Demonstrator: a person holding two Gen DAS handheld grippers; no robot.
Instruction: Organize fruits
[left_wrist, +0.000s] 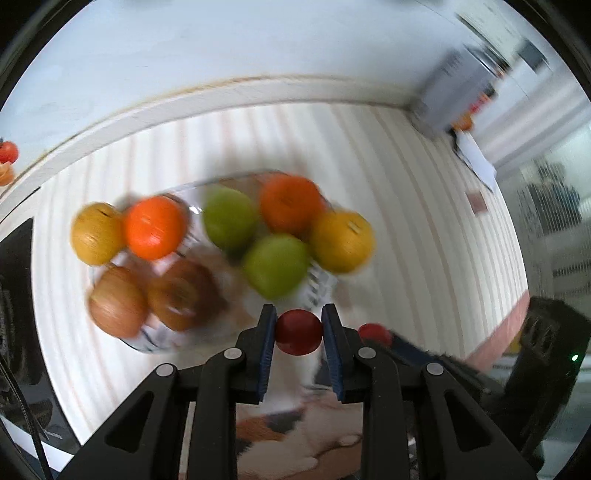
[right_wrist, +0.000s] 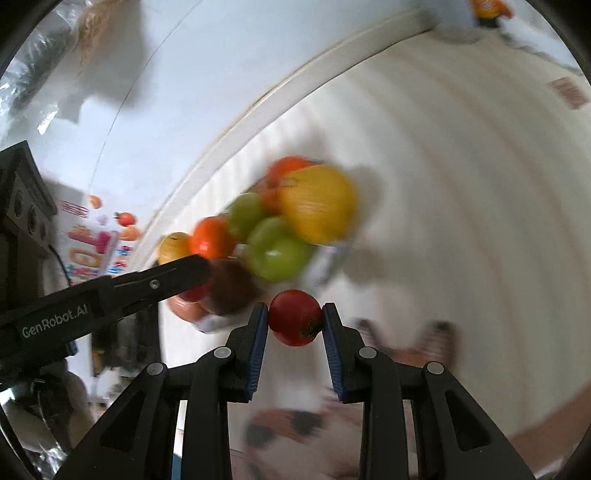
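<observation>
1. Each hand-held gripper is clenched on a small red fruit: the left gripper (left_wrist: 298, 334) grasps one red fruit (left_wrist: 298, 332) between its blue pads, and the right gripper (right_wrist: 294, 325) grasps another red fruit (right_wrist: 294, 322), which has a dark blemish on one side.
2. Both red fruits hang just short of the fruit pile (left_wrist: 229, 243), on its near side.
3. The pile sits on a clear tray (left_wrist: 317, 288), hard to make out through blur: two yellow, two orange, two green and two brownish fruits, grouped roughly by colour.
4. My judgement: the step in hand is carrying the two red fruits to the pile. The next move calls for lowering them side by side into the free spot at the near edge, then releasing without nudging the round neighbours.
5. The tray rests on a striped cream surface (left_wrist: 424, 206) with a pale raised border (left_wrist: 221, 92).
6. Beyond the border, a light wall; to the pile's far right, blurred boxes and clutter.
</observation>
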